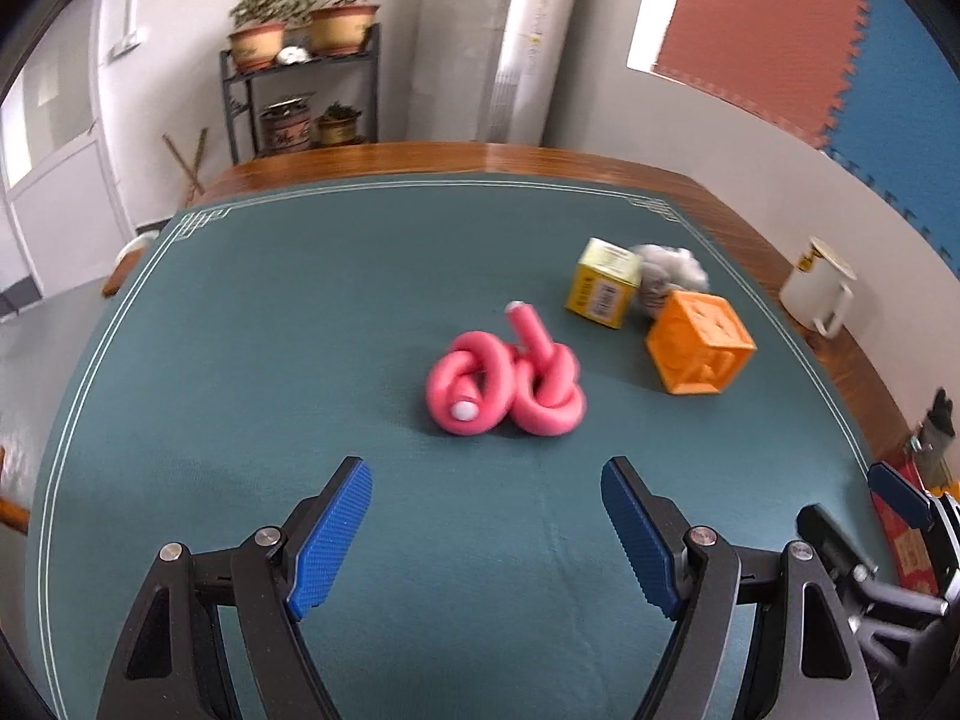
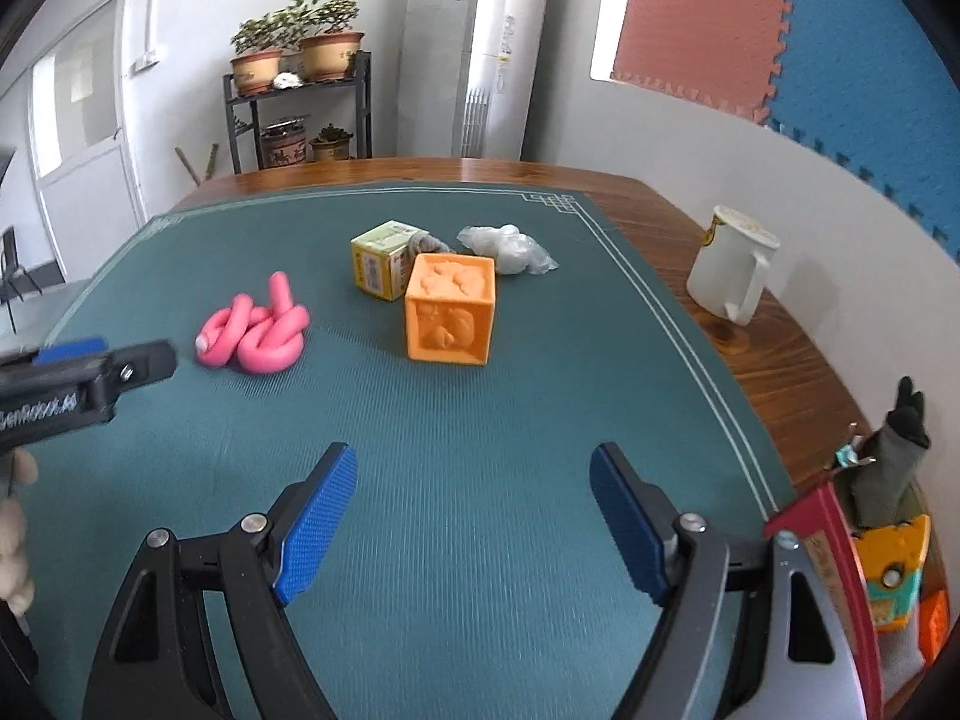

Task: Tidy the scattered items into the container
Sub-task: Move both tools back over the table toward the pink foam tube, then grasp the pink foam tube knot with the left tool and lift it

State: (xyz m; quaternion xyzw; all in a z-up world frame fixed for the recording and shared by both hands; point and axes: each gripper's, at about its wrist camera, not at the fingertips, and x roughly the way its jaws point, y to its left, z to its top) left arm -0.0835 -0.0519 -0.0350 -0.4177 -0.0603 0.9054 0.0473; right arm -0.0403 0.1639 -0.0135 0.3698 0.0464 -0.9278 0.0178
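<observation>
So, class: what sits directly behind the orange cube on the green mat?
Behind the orange cube stands a yellow box, with a grey fuzzy item wedged beside it and a crumpled clear plastic bag further right. The cube hides the grey item's lower part.

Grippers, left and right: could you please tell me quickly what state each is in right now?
Left gripper: open, holding nothing.
Right gripper: open, holding nothing.
</observation>
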